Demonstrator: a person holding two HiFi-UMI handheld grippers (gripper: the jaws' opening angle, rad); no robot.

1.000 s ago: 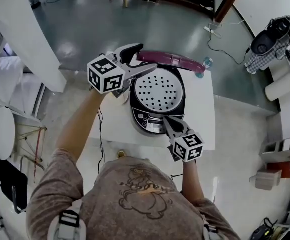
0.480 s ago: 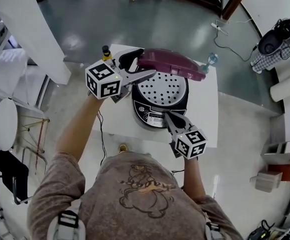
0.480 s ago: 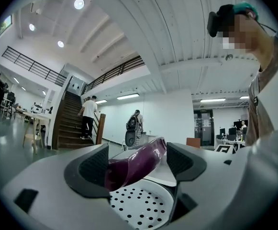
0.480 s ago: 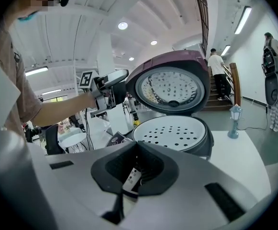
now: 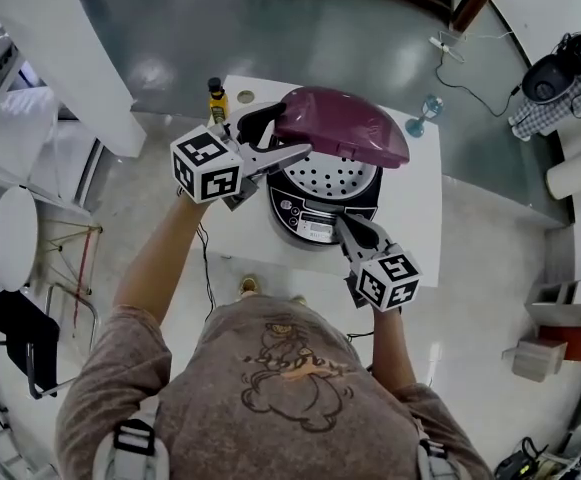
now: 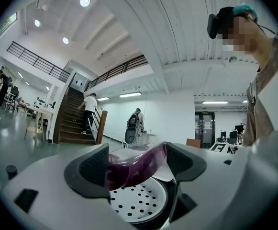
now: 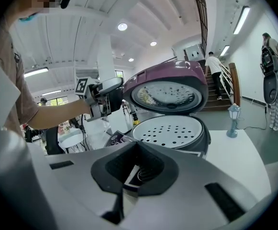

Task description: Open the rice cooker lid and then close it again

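Note:
A black rice cooker [image 5: 310, 218] stands on a white table [image 5: 417, 223]. Its maroon lid [image 5: 341, 126] hangs half lowered over the perforated white inner plate [image 5: 336, 174]. My left gripper [image 5: 275, 134] is shut on the lid's left edge; in the left gripper view the lid's rim [image 6: 138, 167] sits between the jaws above the plate [image 6: 135, 203]. My right gripper [image 5: 349, 231] is shut with nothing in it, its tips at the cooker's front panel. The right gripper view shows the lid [image 7: 170, 79] tilted over the plate [image 7: 170, 128], beyond my right gripper [image 7: 136, 170].
A small yellow bottle [image 5: 216, 99] stands at the table's far left corner. A little blue-and-clear lantern [image 5: 425, 116] stands at the far right, also in the right gripper view as the lantern [image 7: 233, 120]. A white round stool [image 5: 8, 252] is on the floor at left.
The lid has swung down from nearly upright to half lowered, with my left gripper holding its edge and moving down with it. The right gripper has stayed at the cooker's front.

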